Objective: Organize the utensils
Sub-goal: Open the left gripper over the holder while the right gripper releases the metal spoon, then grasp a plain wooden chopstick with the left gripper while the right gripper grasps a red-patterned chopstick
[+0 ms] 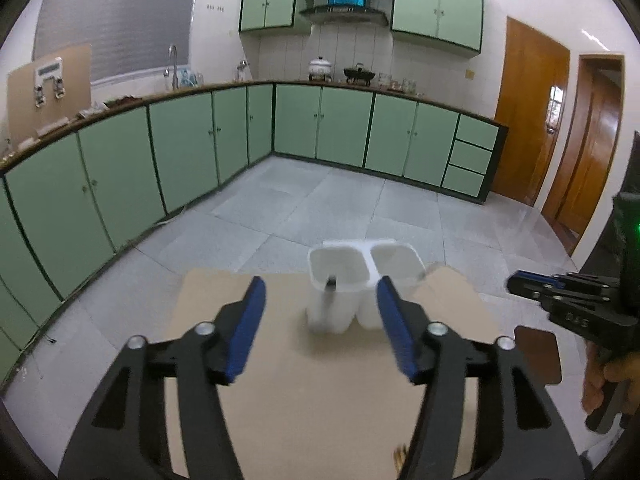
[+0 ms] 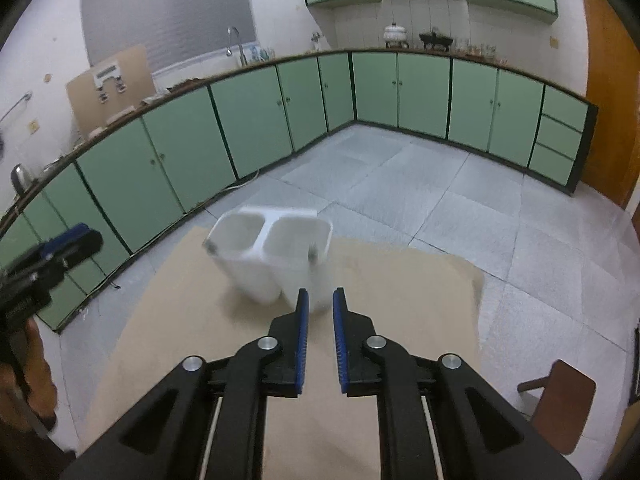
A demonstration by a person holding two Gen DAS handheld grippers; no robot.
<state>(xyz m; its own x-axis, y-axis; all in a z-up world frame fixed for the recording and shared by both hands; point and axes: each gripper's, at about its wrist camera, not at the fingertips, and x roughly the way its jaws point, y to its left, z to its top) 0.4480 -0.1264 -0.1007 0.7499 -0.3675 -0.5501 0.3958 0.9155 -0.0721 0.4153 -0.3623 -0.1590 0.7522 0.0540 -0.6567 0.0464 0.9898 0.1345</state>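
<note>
A white two-compartment utensil holder [image 1: 362, 280] [image 2: 272, 252] stands on the far part of a tan table top [image 1: 300, 400] [image 2: 400, 280]. A grey utensil end [image 1: 331, 282] pokes up at the rim of its left compartment, and small grey ends [image 2: 210, 245] show at both outer rims in the right wrist view. My left gripper [image 1: 321, 292] [image 2: 86, 238] is open just short of the holder, with nothing between its blue pads. My right gripper [image 2: 321, 300] [image 1: 512, 282] sits near the holder's right compartment, its pads almost together and empty.
Green base cabinets [image 1: 180, 140] line the walls beyond a grey tiled floor [image 2: 440, 192]. A brown seat [image 2: 560, 404] [image 1: 536, 356] stands by the table's right edge. A wooden door [image 1: 528, 112] is at the right. A hand [image 2: 36, 380] holds the left gripper.
</note>
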